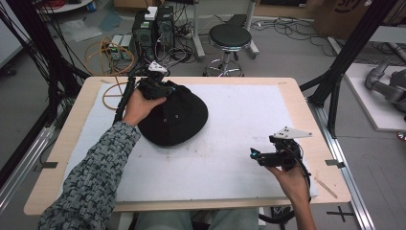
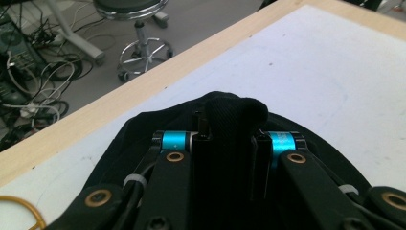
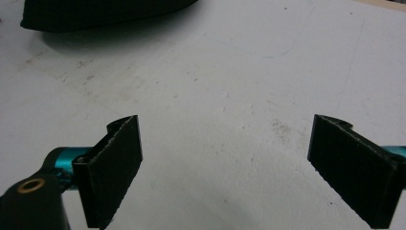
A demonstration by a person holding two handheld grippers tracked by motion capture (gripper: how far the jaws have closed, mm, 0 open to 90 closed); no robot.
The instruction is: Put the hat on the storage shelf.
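Tabletop (image 1: pixel 287 84): pale wood, white scuffed mat (image 1: pixel 230 124). Left claw (image 1: pixel 165 88) pinches the black hat (image 1: pixel 174 120) near the far left corner (fabric bunched between jaws); right claw (image 1: pixel 253 154) gapes near the right edge. Stool (image 1: pixel 230 36) and cables (image 1: pixel 103 52) beyond.

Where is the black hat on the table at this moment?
In the high view the black hat lies on the white mat, left of centre toward the far edge; the left tool is shut on its far brim, the right tool apart.
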